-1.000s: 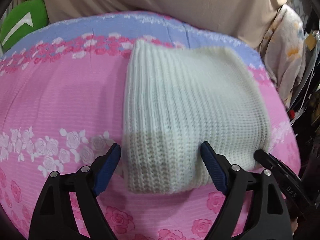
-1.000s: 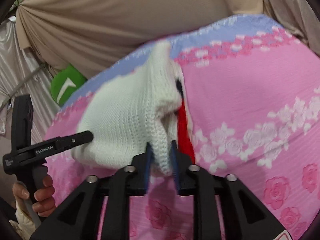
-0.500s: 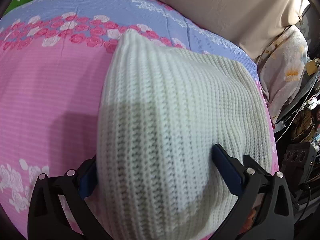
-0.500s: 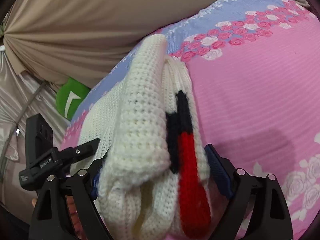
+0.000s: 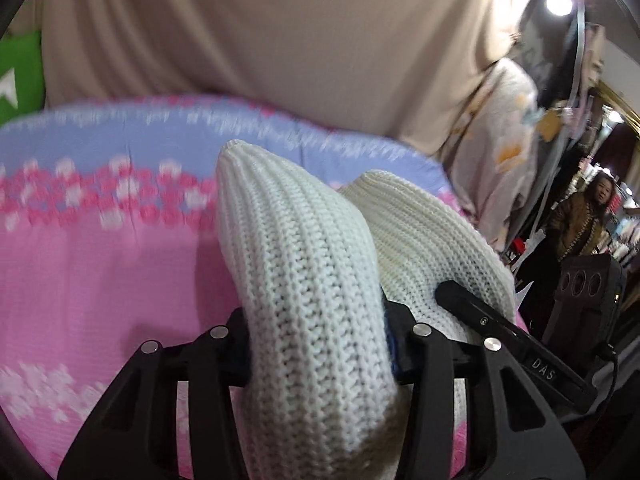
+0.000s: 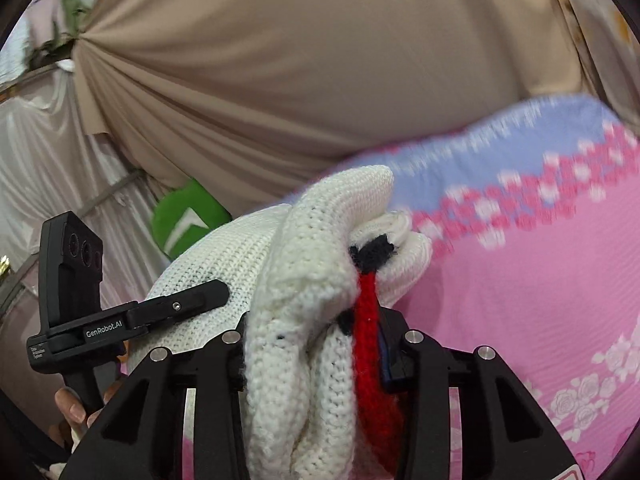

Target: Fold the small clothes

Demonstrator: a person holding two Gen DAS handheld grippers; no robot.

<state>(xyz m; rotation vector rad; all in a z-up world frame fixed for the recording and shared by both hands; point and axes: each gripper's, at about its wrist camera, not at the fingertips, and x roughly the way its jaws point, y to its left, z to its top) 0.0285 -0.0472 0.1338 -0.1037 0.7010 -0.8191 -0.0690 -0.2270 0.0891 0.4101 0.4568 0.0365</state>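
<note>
We clamp folded sweater (image 5: 316,320) in both tongs: left (image 5: 318,344), right (image 6: 316,344) (lifted off bed (image 5: 100,272)); only set-down left.

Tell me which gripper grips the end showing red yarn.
The right gripper: red yarn lies in its grip on the sweater; the left gripper holds plain white knit.

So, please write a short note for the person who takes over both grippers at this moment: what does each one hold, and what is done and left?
Left gripper: shut on one end of the white knit garment.
Right gripper: shut on the other end, a thick bunch of layers with the red and black trim.
The garment is folded into several layers and held above the pink floral sheet.
Left to do, probably: lay it down flat and release both grippers.
</note>
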